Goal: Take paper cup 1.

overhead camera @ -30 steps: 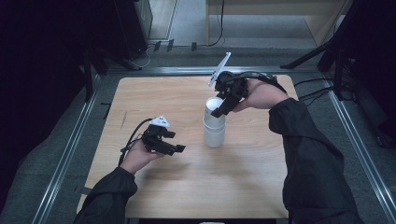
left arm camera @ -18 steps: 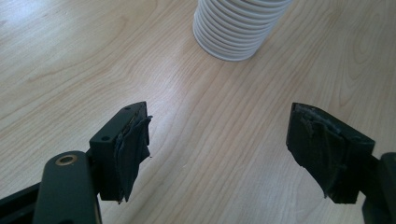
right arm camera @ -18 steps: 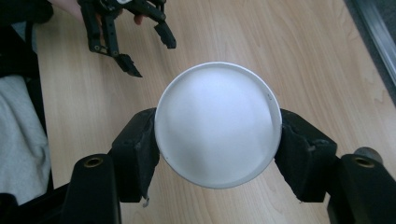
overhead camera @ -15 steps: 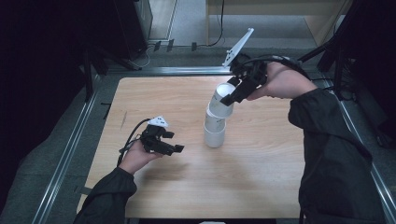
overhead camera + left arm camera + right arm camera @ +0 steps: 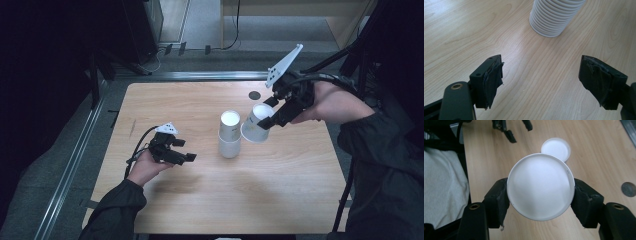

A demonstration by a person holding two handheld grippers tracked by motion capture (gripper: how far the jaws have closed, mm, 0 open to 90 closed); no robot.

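A stack of white ribbed paper cups (image 5: 229,136) stands upside down mid-table, and its lower rim (image 5: 554,17) lies ahead of my left gripper (image 5: 541,80). My right gripper (image 5: 265,116) hovers just right of the stack, shut on a single white cup (image 5: 255,126) that is tilted and clear of the table. That cup's flat bottom (image 5: 540,186) faces the camera between the pads, with the stack (image 5: 555,148) beyond it. The left gripper (image 5: 182,151) rests low at the left. Its jaws have just been opening, with nothing between them.
A dark round mark (image 5: 254,95) sits on the wooden table (image 5: 280,195) behind the held cup. Metal rails (image 5: 75,160) frame the table. Bare wood stretches between the left gripper and the stack, and along the front.
The right gripper has lifted the top cup off the stack and carried it up and to the right. The left hand has stayed where it was.
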